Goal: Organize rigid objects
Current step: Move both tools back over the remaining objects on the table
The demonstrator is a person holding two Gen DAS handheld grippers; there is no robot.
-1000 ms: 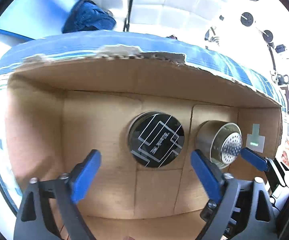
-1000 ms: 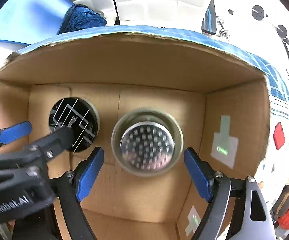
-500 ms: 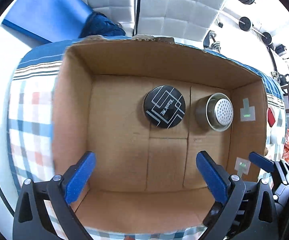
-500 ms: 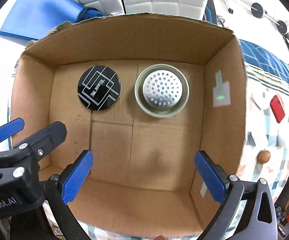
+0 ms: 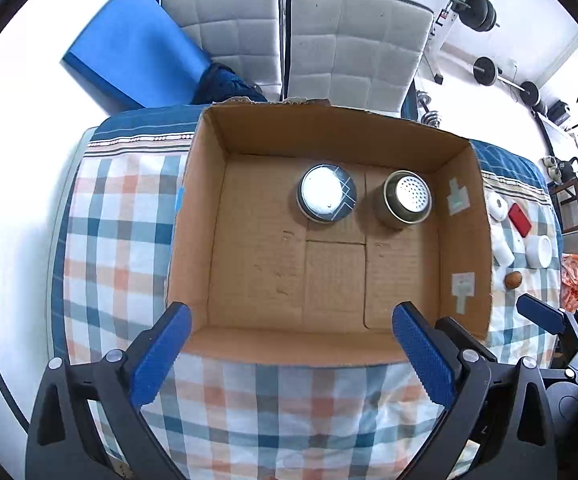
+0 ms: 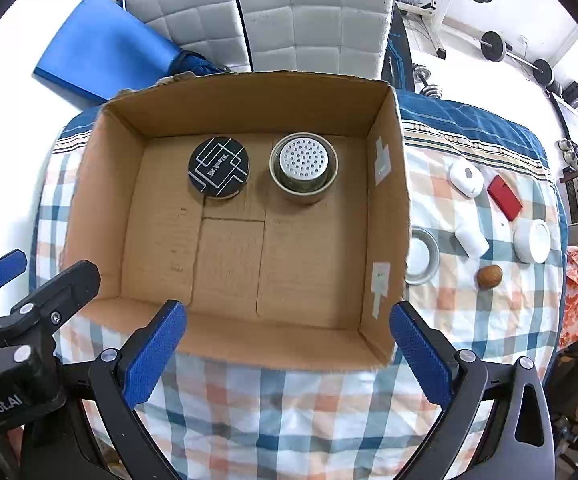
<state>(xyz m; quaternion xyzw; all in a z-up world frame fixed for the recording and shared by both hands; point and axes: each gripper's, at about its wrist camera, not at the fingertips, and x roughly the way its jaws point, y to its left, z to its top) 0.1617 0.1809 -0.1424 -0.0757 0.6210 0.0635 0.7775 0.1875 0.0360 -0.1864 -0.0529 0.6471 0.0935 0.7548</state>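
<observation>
Both grippers' fingers apart and empty, left gripper (image 5: 289, 356), right gripper (image 6: 289, 354), black tin (image 6: 218, 168) left of perforated metal cup (image 6: 304, 164) at far end of cardboard box (image 6: 245, 344)

Both grippers (image 5: 289, 356) (image 6: 287, 354) now higher, out of the box (image 6: 385, 200).

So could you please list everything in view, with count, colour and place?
box: 1, brown cardboard, on the checked cloth
black tin: 1, in box, far side
perforated tin: 1, silver, in box, right of the black one
ring: 1, silver, right of box, partly hidden
white pieces: 3, right of box
red block: 1, among them
brown ball: 1, nearest of them
chairs: 2, grey, behind
blue mat: 1, behind left
left gripper: open, empty
right gripper: open, empty
</observation>
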